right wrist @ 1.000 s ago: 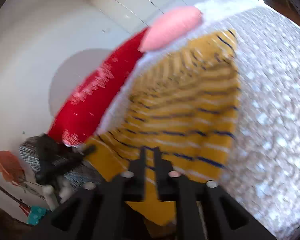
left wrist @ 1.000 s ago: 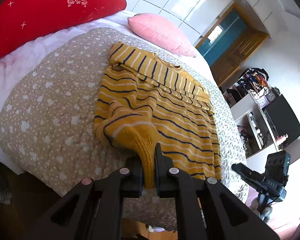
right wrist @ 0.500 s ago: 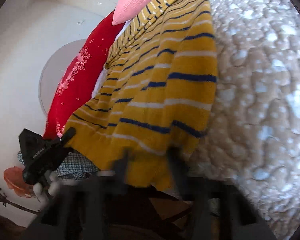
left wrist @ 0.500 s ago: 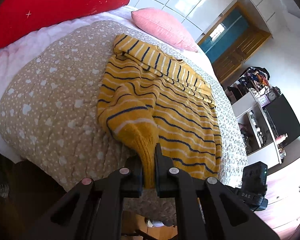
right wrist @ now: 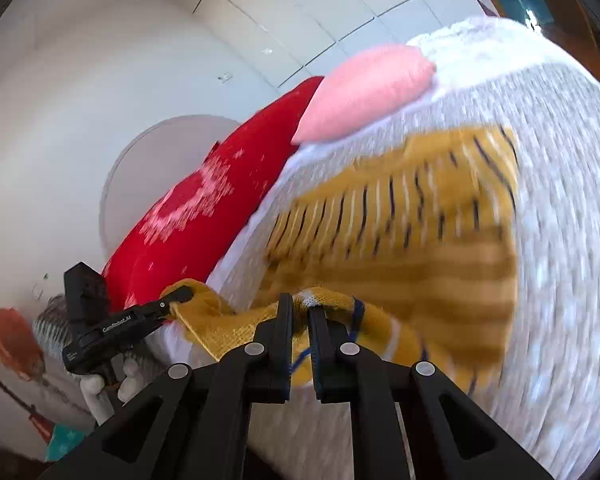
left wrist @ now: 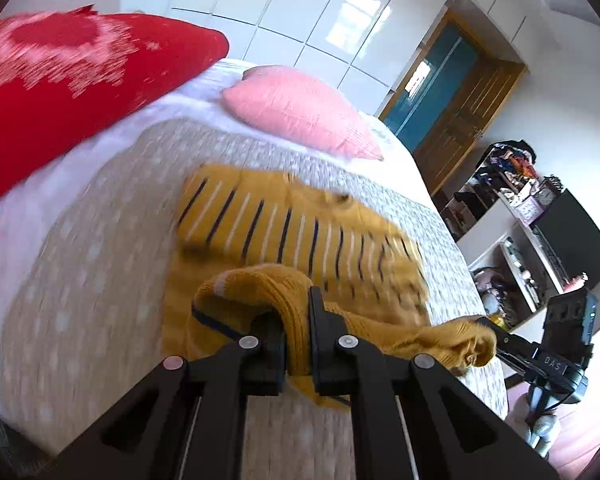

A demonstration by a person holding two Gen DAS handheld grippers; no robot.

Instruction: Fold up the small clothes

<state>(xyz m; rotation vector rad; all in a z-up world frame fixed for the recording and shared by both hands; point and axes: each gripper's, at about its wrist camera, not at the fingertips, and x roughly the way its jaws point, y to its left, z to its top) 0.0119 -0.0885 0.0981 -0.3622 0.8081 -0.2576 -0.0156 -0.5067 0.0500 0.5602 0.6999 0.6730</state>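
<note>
On a quilted bedspread (left wrist: 100, 240) in a sunlit bedroom, a yellow striped sweater (left wrist: 300, 236) is caught mid-fold, its ribbed hem lifted off the bed and stretched between two black tools. Each is clamped on the knit: the left tool (left wrist: 298, 340) pinches a bunched corner of the hem, and the right tool (right wrist: 298, 332) grips the opposite corner, where a white and a navy stripe show at the jaws.

The risk appears to lie in the thick, loose knit. If the two tools travel unevenly toward the collar, the hem could land skewed or bunch over the body, and the heavy fabric sagging between the grips might drag the lower layer along the bedspread. A shallow bite on the ribbing could also slip, though neither view shows how deep the hold goes.

The sweater is mustard yellow with thin navy and white stripes. Its upper half lies flat on the bedspread, a sleeve folded across the chest below the neckline, near a pink pillow (left wrist: 296, 108) and a red pillow (left wrist: 80, 76) at the head of the bed. Motion blur softens the stripes in both views.
</note>
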